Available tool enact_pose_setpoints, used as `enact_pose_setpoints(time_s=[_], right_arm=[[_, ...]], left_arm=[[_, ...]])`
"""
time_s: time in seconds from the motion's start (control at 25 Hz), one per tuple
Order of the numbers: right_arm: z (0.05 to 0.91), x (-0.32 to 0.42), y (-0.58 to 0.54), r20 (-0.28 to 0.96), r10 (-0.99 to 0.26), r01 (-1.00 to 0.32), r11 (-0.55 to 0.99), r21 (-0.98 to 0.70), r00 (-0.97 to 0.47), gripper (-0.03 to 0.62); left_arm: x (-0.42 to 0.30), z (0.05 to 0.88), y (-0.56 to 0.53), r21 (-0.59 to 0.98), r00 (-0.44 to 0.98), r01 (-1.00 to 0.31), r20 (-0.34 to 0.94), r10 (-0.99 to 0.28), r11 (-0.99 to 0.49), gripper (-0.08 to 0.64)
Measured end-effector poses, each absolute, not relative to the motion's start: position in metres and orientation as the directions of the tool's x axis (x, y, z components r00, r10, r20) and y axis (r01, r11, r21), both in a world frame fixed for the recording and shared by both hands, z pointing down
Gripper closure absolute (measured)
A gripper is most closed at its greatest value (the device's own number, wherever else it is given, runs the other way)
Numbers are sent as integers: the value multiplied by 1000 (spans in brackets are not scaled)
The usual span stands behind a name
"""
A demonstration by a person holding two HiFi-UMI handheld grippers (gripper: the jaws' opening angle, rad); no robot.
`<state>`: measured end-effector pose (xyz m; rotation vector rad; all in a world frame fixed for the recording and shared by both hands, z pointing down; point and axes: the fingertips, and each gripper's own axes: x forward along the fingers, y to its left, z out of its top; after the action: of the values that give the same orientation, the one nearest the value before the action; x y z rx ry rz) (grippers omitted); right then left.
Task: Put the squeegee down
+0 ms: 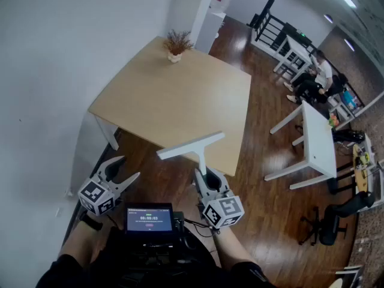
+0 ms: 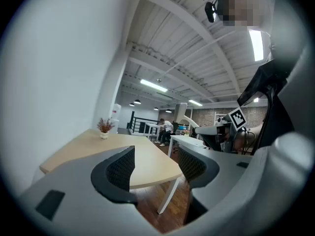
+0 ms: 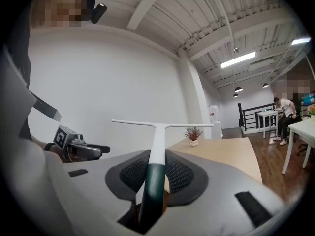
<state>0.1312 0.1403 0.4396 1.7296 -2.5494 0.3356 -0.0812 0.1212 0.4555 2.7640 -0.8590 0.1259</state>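
Two tables stand ahead of me: the big wooden table (image 1: 180,95) is closest, and a white table (image 1: 318,143) is well apart to its right. My right gripper (image 1: 204,174) hangs just short of the wooden table's near edge, and its fingers (image 3: 182,173) pinch the dark lower part of the squeegee (image 1: 191,146) handle. The squeegee stands upright in that grip, its white blade on top and level. It is held in the air by the near edge, not resting on the surface. My left gripper (image 1: 129,168) is off the table's near left corner, its fingers (image 2: 120,168) spread with nothing between them. A small potted plant (image 1: 177,44) sits at the far edge.
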Motion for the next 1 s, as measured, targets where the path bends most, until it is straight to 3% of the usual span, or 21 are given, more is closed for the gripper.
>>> enact_pose_setpoints(time_s=[1.0], right_arm=[[430,98,97,146,-921,-931,348,-115,-362,482]], left_arm=[[-141,466,104,167,807,-591,127,-577,-790,287]])
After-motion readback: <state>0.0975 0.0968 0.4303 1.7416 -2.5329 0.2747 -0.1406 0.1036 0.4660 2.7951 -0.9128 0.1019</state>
